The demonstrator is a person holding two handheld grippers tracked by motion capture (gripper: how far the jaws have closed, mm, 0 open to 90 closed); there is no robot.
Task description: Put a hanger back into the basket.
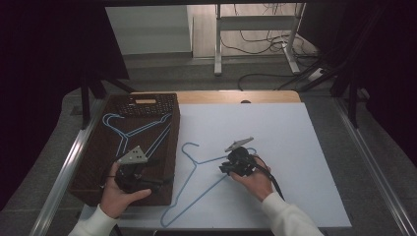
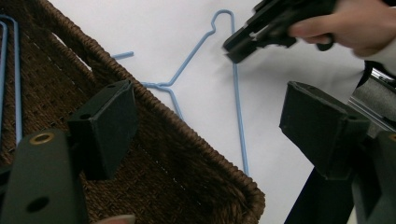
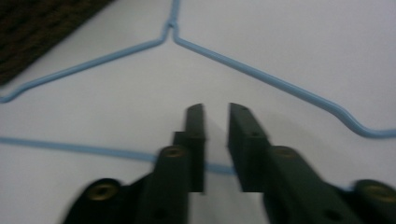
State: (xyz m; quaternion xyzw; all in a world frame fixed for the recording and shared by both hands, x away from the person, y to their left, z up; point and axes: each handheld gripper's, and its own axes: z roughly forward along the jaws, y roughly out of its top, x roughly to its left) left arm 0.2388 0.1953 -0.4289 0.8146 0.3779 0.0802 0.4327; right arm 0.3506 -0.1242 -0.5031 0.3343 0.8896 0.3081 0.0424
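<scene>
The blue wire hanger [image 1: 196, 182] is lying flat on the white counter [image 1: 295, 147], just beside the brown wicker basket [image 1: 93, 162]. The right gripper [image 1: 227, 168] is sitting low over the hanger's bottom bar, its fingers [image 3: 196, 140] narrowly parted and straddling the wire without pinching it. The left gripper [image 1: 147, 183] is hovering over the basket's near corner, fingers [image 2: 105, 126] spread wide, gripping nothing. Another blue hanger [image 1: 133, 130] is resting inside the basket

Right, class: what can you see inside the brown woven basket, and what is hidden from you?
Inside the woven basket lies a blue wire hanger, flat on the bottom, with a dark perforated piece at the far end. The left gripper and hand cover the near part of the floor.
</scene>
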